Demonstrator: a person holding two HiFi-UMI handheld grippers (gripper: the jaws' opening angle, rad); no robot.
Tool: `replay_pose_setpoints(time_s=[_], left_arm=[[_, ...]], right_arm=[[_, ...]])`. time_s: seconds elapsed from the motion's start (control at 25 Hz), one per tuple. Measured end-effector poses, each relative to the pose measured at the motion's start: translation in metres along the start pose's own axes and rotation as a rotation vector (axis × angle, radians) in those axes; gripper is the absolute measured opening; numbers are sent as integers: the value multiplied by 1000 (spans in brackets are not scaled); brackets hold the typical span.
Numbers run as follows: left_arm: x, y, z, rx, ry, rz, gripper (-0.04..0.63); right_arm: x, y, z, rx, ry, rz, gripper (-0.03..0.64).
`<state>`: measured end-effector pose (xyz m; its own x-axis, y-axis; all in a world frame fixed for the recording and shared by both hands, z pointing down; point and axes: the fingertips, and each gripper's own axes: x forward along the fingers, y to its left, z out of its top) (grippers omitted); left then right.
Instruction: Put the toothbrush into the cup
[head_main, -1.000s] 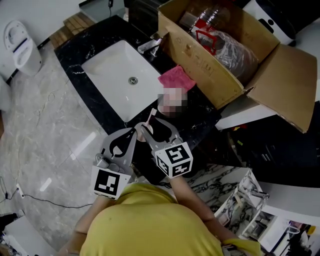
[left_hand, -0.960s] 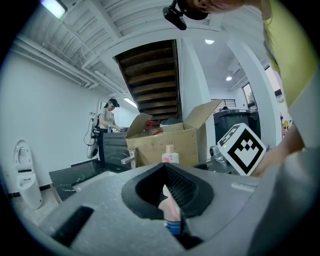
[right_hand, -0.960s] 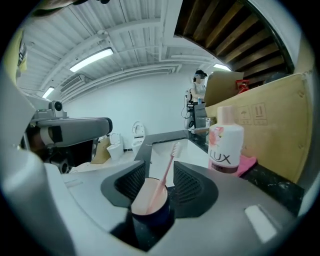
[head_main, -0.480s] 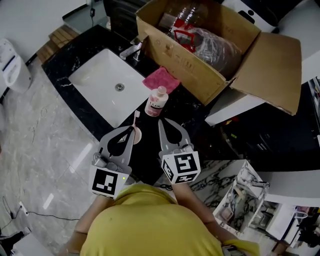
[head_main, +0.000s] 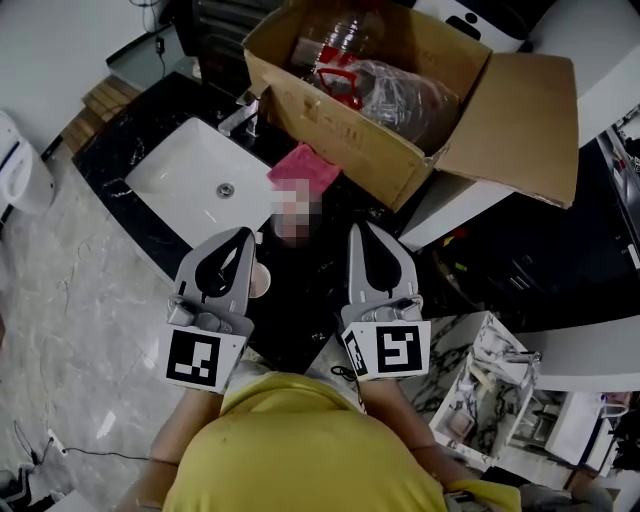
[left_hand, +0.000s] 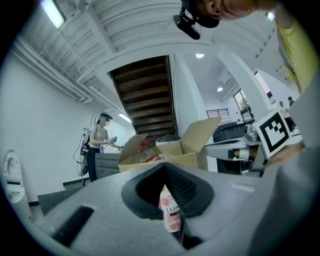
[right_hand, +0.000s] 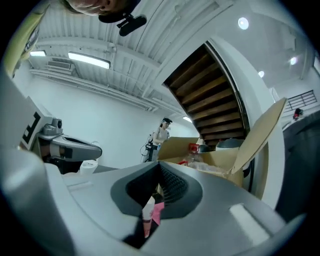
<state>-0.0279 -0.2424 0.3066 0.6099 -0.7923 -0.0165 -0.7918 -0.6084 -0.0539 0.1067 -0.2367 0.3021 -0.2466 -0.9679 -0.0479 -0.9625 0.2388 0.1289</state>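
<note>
A pale pink cup (head_main: 259, 283) stands on the black counter (head_main: 300, 300) near the sink; my left gripper covers most of it. No toothbrush shows in any view. In the head view my left gripper (head_main: 245, 232) hangs above the cup, shut and empty. My right gripper (head_main: 360, 228) hovers to the cup's right, also shut with nothing in it. In the left gripper view the closed left gripper (left_hand: 164, 166) frames a pink-labelled bottle (left_hand: 170, 214) through its slit. In the right gripper view the right gripper (right_hand: 159, 166) likewise meets at the tips.
A white sink (head_main: 200, 185) with a tap (head_main: 243, 115) lies at the left. A pink cloth (head_main: 303, 166) lies behind the bottle. A large open cardboard box (head_main: 400, 110) fills the back. A marble rack (head_main: 490, 385) stands at the lower right. A person (left_hand: 99, 145) stands far off.
Both grippers have risen and drawn back toward me. The right gripper left the cup and swung right. The toothbrush, which stood in the cup, is now out of sight.
</note>
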Motion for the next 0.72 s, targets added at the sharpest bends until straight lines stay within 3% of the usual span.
replay_pose_setpoints(time_s=[0.2, 0.72], left_arm=[[2, -3, 19, 5, -6, 2, 2], [1, -18, 28, 18, -13, 26, 2]], right_arm=[[-9, -11, 19, -4, -28, -20, 12], [-20, -23, 5, 42, -3, 6, 12]])
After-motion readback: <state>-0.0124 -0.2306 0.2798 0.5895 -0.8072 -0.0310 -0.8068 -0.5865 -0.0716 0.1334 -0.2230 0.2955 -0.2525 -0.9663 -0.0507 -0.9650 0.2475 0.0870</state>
